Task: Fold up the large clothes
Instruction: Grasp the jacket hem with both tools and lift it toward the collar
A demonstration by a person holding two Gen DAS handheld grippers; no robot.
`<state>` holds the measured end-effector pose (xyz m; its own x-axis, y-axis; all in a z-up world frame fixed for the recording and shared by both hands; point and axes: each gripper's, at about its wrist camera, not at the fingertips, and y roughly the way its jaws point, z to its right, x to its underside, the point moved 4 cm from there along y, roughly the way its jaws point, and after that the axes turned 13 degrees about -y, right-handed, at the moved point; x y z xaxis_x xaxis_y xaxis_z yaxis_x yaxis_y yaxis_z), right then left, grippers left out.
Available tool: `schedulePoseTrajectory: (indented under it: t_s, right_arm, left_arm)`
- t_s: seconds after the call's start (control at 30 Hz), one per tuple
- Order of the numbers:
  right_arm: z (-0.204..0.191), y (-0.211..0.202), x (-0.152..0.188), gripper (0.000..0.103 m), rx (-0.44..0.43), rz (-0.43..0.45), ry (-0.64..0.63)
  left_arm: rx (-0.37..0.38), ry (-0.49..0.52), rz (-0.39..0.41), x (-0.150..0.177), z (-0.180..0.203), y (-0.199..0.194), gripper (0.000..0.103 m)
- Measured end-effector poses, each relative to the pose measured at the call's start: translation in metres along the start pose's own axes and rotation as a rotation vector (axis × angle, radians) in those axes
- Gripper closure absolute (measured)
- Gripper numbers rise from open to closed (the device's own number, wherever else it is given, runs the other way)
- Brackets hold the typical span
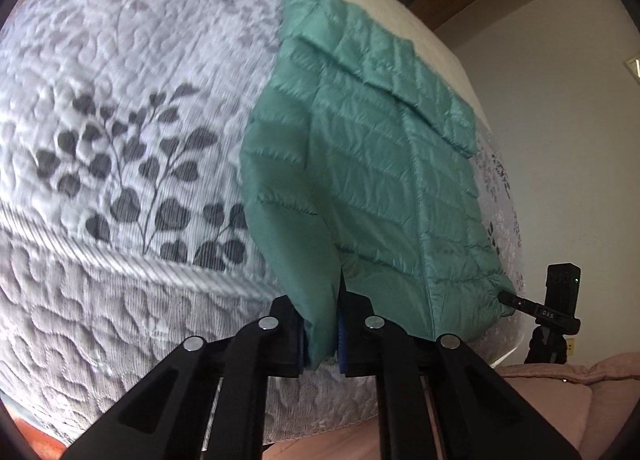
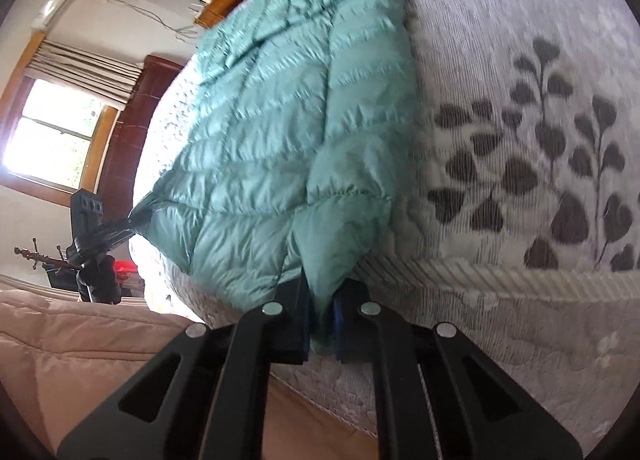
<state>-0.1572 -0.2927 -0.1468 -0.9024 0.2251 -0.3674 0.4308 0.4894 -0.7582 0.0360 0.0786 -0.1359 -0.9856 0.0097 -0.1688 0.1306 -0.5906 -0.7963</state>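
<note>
The bed [image 1: 120, 119], a broad mattress under a pale grey quilted cover printed with dark leafy sprigs, fills most of what I can see, with a corded piping running along its near edge. On it lies the teal-green quilted puffer jacket [image 1: 380, 163], spread flat, its long axis running from the bed's near edge up toward the far end, where a cream pillow or sheet shows beyond it.

Both claws sit at the bed's near edge, at the jacket's hem end, and the whole garment stretches away from them up the bed. The left claw [image 1: 320, 334] is clenched on a fold of the teal fabric at one bottom corner; the cloth is pinched between its blue pads and hangs down past them. The right claw [image 2: 320, 326] grasps the other bottom corner in the same way, fabric squeezed tight between its pads. In each wrist view the other claw shows as a small black shape at the opposite hem corner, so the two hold the hem stretched between them, neither nearer than the other.

As I judge it, the coming move is to carry the hem up the bed toward the collar, folding the jacket across its length.

Beyond the bed are white walls, wooden shelving, a bright curtained window [image 2: 52, 139], and pinkish bedding [image 2: 80, 340] just beside the near edge.
</note>
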Motion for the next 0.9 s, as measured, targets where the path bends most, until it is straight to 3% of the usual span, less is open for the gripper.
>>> schedulePoseTrajectory:
  t_s: [0.23, 0.37, 0.6, 0.9]
  right_arm:
    - [-0.008, -0.036, -0.043, 0.097, 0.015, 0.119, -0.051]
    - [-0.01, -0.053, -0.088, 0.097, 0.038, 0.167, -0.103]
    - [-0.001, -0.06, -0.167, 0.097, 0.074, 0.199, -0.161]
    - [0.038, -0.053, -0.248, 0.097, 0.072, 0.22, -0.097]
  left_arm:
    - [0.041, 0.073, 0.096, -0.039, 0.041, -0.024, 0.092]
    - [0.062, 0.122, 0.142, -0.077, 0.068, -0.028, 0.092]
    - [0.076, 0.194, 0.211, -0.152, 0.112, -0.021, 0.092]
    - [0.077, 0.202, 0.24, -0.237, 0.139, 0.01, 0.092]
